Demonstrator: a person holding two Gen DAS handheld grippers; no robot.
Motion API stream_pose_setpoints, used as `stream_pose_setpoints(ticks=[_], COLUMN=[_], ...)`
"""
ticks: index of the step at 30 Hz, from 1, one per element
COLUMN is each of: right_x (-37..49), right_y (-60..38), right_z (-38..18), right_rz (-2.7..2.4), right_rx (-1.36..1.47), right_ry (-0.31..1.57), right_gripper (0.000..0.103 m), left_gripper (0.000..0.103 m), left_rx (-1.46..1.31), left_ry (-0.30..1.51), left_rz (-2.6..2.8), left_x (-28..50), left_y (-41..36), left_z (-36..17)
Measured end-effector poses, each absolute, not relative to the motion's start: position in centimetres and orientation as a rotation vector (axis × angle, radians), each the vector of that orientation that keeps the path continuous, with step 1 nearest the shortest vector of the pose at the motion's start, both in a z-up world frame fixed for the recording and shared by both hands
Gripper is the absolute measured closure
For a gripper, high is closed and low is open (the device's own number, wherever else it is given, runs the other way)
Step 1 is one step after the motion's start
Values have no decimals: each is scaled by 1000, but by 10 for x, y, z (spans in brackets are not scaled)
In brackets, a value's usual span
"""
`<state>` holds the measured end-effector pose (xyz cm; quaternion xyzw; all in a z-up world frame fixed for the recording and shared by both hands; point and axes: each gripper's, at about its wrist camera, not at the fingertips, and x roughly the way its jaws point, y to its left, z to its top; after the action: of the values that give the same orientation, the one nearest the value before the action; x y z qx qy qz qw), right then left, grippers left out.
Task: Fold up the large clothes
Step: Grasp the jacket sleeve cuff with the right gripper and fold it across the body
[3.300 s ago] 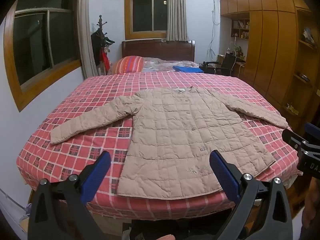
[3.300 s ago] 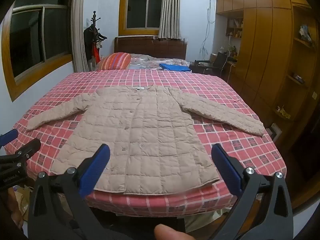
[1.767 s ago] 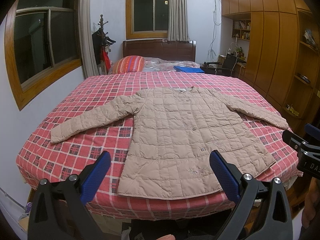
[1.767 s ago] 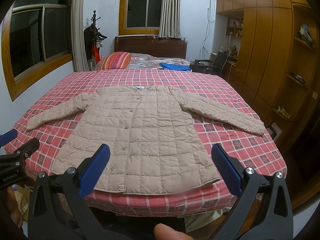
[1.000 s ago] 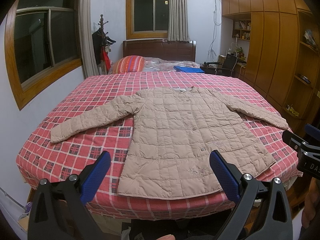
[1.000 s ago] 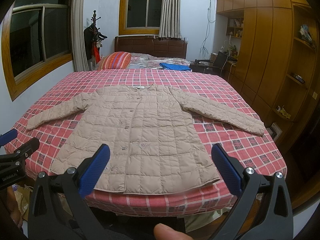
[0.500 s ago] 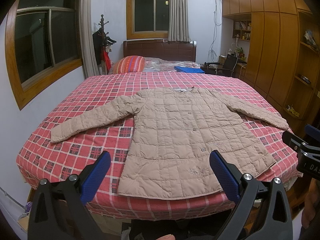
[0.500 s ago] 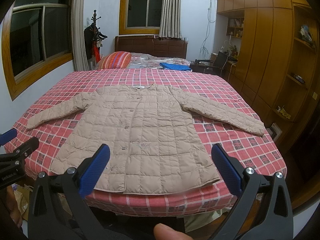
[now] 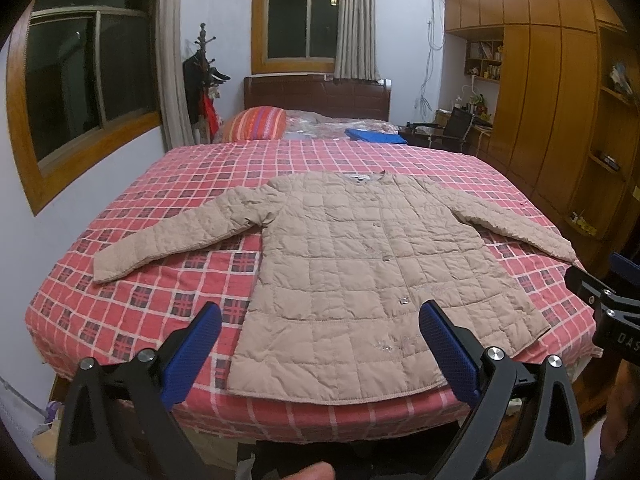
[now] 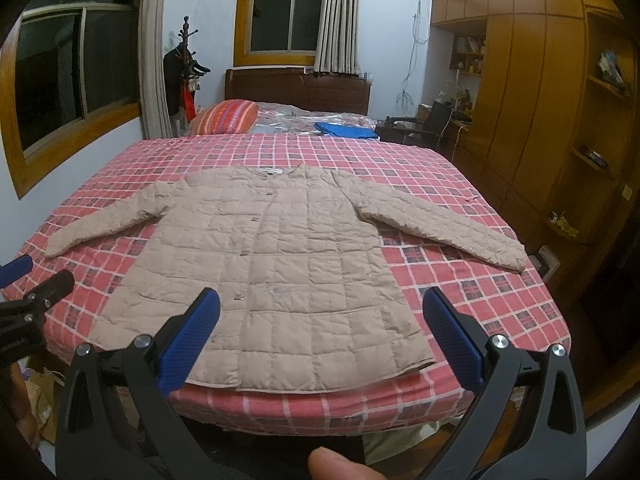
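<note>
A beige quilted jacket (image 9: 360,264) was laid flat, front up and buttoned, on a bed (image 9: 168,292) with a red checked cover, both sleeves spread out to the sides. The left gripper (image 9: 320,342) and the right gripper (image 10: 322,340) were held back at the foot of the bed, above the hem, each with its blue-padded jaws spread wide and nothing between them. Compared with the views of the previous few seconds, almost nothing had changed; the jacket had not been touched. Folding was judged not yet begun, with a sleeve or hem corner still to be taken.
</note>
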<state>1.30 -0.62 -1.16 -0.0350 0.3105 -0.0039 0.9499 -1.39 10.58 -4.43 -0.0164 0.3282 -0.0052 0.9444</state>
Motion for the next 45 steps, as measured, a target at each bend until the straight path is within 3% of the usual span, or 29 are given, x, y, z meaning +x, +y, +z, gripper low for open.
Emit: stream_pose_setpoints(ticks=[8,13,14,16,18,24,27,34,45], right_x=[87,138,144,159,166,164,174,185,233], right_y=[-86,-216,-236,-284,-327,-437,-465,-509,-522], right_z=[-45,-78,-86,-107,-125,-172,-192,-229,-235], right_rz=[-48,-130,-167,-208,-238,-328,-337,-411,-439], right_rx=[39,457,513,645,798,1234,1316,1496,1428], right_ry=[675,739,748,772,772,578,548,477,515], right_gripper=[3,3,5,38,51,51,63,64,63], left_gripper=[4,4,4,4,4,4,4,4,4], left_rx=[-114,-135,-143,-149,-132,-121,-158,-206,-216], left_ry=[644,680,686,688,684,678,687,721,792], left_rz=[-130,-140,-146,-157,-164,-218,-231,-228,-216], left_x=[40,80,86,97,105,125,136,165,201], left_y=[122,128,128,129,127,127,131,131,126], left_z=[-77,-86,-86,-86,-86,-90,-93,-100,-116])
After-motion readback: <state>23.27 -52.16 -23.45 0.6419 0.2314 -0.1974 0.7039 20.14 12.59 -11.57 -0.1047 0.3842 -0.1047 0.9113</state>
